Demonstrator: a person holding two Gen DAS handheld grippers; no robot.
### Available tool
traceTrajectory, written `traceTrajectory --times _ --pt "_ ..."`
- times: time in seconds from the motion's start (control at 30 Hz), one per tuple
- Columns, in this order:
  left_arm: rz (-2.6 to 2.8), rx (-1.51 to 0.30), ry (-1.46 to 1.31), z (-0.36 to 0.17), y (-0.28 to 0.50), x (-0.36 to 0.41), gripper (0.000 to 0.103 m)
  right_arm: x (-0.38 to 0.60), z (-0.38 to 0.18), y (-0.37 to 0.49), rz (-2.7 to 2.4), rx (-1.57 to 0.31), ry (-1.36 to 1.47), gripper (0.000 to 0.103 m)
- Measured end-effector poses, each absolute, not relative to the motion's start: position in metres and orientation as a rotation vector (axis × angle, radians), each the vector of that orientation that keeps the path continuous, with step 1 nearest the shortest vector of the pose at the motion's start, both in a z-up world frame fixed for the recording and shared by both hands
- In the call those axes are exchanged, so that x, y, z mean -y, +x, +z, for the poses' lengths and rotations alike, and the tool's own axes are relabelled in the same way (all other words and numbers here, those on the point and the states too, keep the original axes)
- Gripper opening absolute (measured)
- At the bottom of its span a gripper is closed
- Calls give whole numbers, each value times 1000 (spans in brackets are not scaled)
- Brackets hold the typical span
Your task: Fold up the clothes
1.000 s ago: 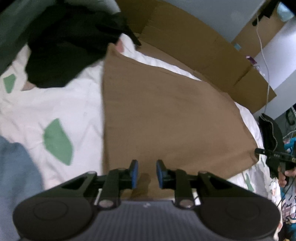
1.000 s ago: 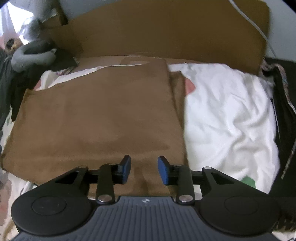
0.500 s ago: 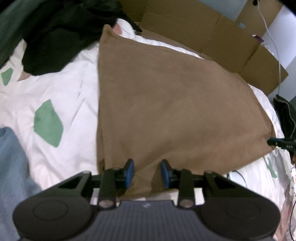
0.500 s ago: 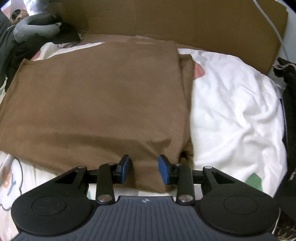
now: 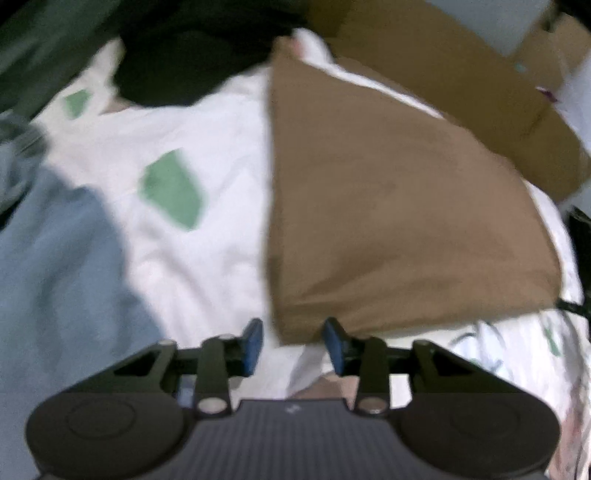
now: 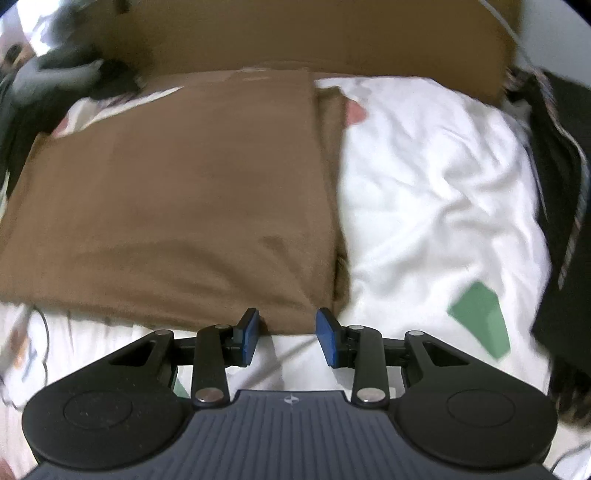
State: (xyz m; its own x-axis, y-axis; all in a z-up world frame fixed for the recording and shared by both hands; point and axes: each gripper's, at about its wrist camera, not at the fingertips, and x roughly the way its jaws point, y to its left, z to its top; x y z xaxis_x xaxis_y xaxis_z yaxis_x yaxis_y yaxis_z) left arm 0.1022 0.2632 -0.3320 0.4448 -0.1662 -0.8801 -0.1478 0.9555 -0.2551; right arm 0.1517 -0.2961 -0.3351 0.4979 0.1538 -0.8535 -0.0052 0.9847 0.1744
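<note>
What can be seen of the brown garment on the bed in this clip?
The brown garment is a plain, matte, soft-looking cloth, folded into a broad flat panel. It lies on the white bedsheet printed with green patches. A narrower brown layer shows under its right edge. Its far edge reaches the cardboard. The left claw and right claw sit open at its two near corners, gripping nothing.

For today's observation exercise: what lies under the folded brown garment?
The brown garment lies on a white bedsheet printed with green patches. The sheet beneath it is covered, so anything there cannot be seen.
</note>
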Motion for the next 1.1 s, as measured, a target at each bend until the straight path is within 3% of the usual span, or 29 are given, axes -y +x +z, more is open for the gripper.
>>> traceTrajectory --times 0.2,0.33,0.47,0.67,0.83,1.1 --pt "71 -1113 -389 -324 88 -284 40 318 -338 137 43 -1036 255 42" --pt "85 -1081 -511 -316 79 -292 40 336 -340 129 34 -1003 469 43" --pt "126 -1037 -654 -315 66 -291 55 353 -351 117 43 -951 770 47" --pt "129 -987 -847 -331 64 -283 55 354 -370 101 62 -915 1009 53" --pt "132 -944 -951 -345 61 -279 56 353 -373 101 66 -907 1060 58" --pt "133 -897 -1045 -364 62 -270 67 349 -380 107 50 -885 1119 58"
